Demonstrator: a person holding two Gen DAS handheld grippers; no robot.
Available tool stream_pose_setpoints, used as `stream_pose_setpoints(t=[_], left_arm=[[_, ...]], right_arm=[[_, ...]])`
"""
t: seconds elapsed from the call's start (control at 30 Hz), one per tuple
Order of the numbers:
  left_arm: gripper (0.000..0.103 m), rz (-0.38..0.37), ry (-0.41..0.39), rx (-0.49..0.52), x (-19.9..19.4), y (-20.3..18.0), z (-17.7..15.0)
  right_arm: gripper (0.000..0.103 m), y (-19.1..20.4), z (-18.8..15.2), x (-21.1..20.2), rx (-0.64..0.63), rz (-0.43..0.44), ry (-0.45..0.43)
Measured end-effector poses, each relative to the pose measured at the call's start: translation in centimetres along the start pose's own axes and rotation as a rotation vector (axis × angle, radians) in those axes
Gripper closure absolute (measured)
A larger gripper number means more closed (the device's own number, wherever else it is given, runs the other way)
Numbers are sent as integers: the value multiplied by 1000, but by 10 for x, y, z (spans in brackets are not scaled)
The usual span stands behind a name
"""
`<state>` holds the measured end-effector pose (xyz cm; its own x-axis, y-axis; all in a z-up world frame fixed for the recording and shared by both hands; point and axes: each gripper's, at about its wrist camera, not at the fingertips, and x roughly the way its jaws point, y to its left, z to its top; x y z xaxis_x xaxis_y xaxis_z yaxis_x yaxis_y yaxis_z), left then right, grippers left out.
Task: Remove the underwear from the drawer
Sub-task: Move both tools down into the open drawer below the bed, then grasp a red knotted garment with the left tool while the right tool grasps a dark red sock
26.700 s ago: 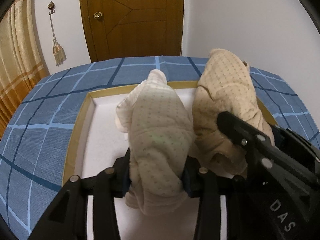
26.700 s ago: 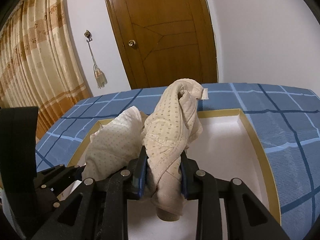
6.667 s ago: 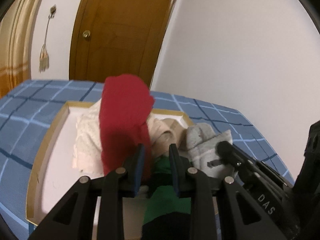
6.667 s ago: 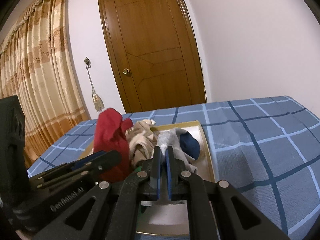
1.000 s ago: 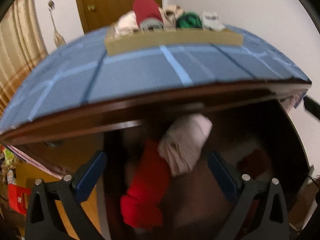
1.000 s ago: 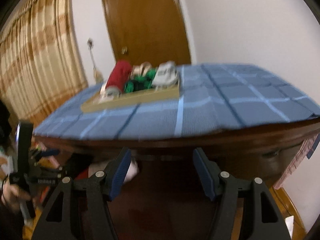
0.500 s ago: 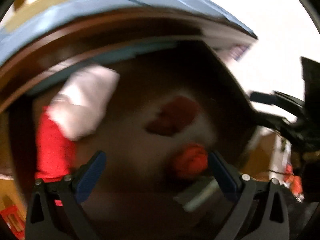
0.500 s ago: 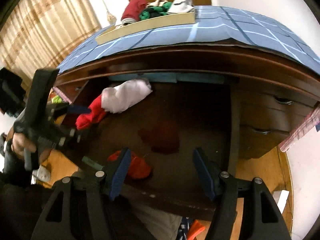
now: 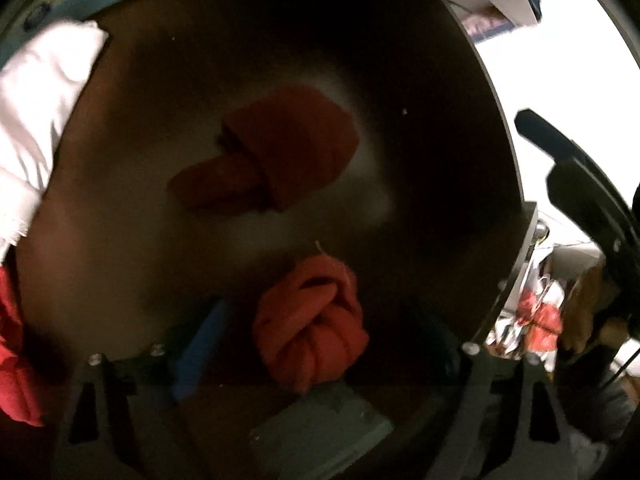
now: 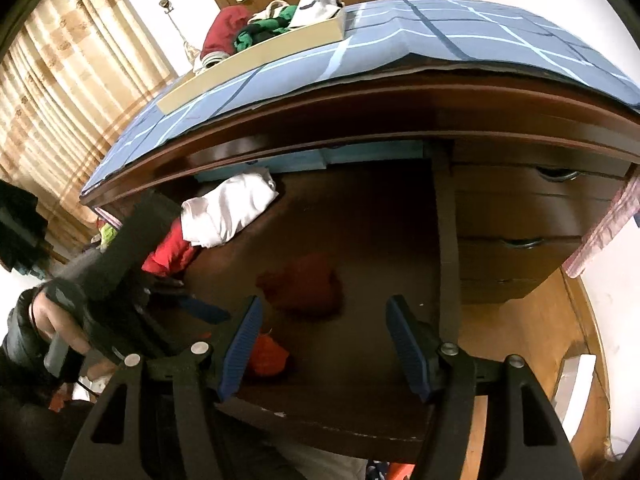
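The dark wooden drawer stands pulled out. A dark red folded underwear lies mid-drawer. An orange-red rolled piece lies near the front edge. My left gripper points down over the roll, which sits between its fingers. The jaws are closing and the blue pad stands apart from the cloth. In the right wrist view a hand holds that gripper at the left, and one blue fingertip shows. My right gripper hangs open above the drawer front, holding nothing.
A white cloth and a bright red cloth lie in the drawer's back left corner. On the blue checked cover stands a tan tray with several garments. Shut drawers are at the right.
My left gripper has tipped down into the drawer and swung from the white and red cloths to the orange-red roll, its jaws narrowing. The right gripper has tilted down toward the drawer.
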<state>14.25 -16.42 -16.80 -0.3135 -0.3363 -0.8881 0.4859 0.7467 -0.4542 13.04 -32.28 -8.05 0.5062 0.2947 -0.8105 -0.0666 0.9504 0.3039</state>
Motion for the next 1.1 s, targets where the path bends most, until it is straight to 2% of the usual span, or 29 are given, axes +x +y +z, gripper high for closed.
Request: stream_pose_setpoints(t=[0.03, 0.1, 0.17, 0.23, 0.3, 0.33, 0.4, 0.47, 0.57, 0.63, 0.73, 0.83, 0.9, 1.1], left_arm=[[24, -16, 21, -16, 3, 1, 2], [34, 8, 30, -7, 6, 1, 1], [43, 20, 12, 25, 5, -2, -2], [58, -20, 5, 10, 4, 3, -4], [63, -29, -16, -3, 3, 11, -7], [65, -38, -42, -12, 0, 15, -10], [66, -11, -100, -19, -8, 20, -17], [67, 19, -203, -30, -25, 25, -27], [67, 24, -322, -52, -49, 29, -39], [67, 32, -414, -63, -67, 32, -47], [67, 56, -500, -63, -78, 28, -63], [67, 62, -537, -70, -91, 35, -67], [67, 75, -557, -64, -86, 37, -66], [67, 125, -625, -60, -113, 50, -82]], right_arm=[[37, -2, 1, 0, 9, 4, -3], [37, -3, 2, 0, 22, 12, -7], [37, -2, 4, 1, 20, 16, -6], [37, 0, 5, 2, 8, 17, -3], [37, 2, 7, 4, 2, 15, -3], [37, 3, 8, 5, 2, 13, -2], [37, 3, 10, 9, 8, 7, 3], [37, 3, 11, 14, 15, 8, 13], [37, 6, 14, 25, 19, 30, 45], [37, 11, 18, 34, 7, 46, 67], [37, 23, 27, 47, -49, 52, 104], [37, 39, 36, 62, -130, 65, 158], [37, 51, 39, 76, -203, 46, 199], [37, 64, 36, 114, -323, 9, 337]])
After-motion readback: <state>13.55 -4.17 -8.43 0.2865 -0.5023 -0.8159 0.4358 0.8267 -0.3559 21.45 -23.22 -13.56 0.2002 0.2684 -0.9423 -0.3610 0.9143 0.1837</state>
